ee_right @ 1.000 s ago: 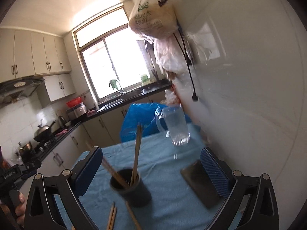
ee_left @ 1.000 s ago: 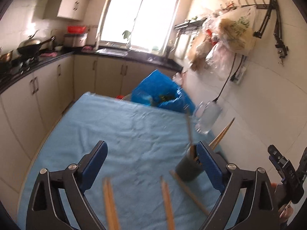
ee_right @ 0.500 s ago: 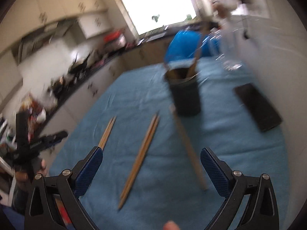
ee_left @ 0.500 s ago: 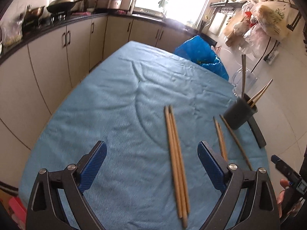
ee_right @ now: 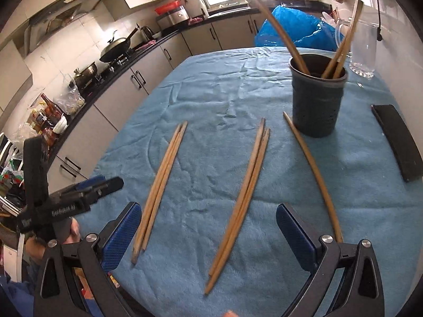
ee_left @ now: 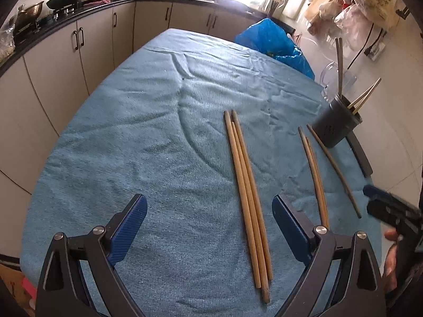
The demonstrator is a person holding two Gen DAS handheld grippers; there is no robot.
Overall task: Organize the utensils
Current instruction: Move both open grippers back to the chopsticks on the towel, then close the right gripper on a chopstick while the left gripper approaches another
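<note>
From the left wrist view, my left gripper [ee_left: 208,227] sits at the bottom of the frame with its blue pads spread wide and nothing between them. A bundle of three chopsticks [ee_left: 247,198] lies on the blue towel [ee_left: 137,137] in the middle of the frame, its near ends reaching down between my fingers but touching neither pad. To its right lies a pair of chopsticks [ee_left: 314,177], and further right a single darker chopstick [ee_left: 334,170], its far end just beside the dark utensil holder [ee_left: 334,125] at the right edge. That holder stands upright with several sticks leaning in it.

From the right wrist view, my right gripper [ee_right: 208,233] is likewise wide open and empty at the bottom of the frame. The pair runs up the centre between its fingers; I think there are two sticks there, though the near ends are blurred. The three-stick bundle lies left of centre and the single stick to the right, ending near the holder in the upper right. A flat black object [ee_right: 396,142] rests on the towel at the right edge. A clear glass jug [ee_right: 363,50] stands beyond the holder, and a blue plastic bag [ee_right: 293,30] sits at the table's far end.
</note>
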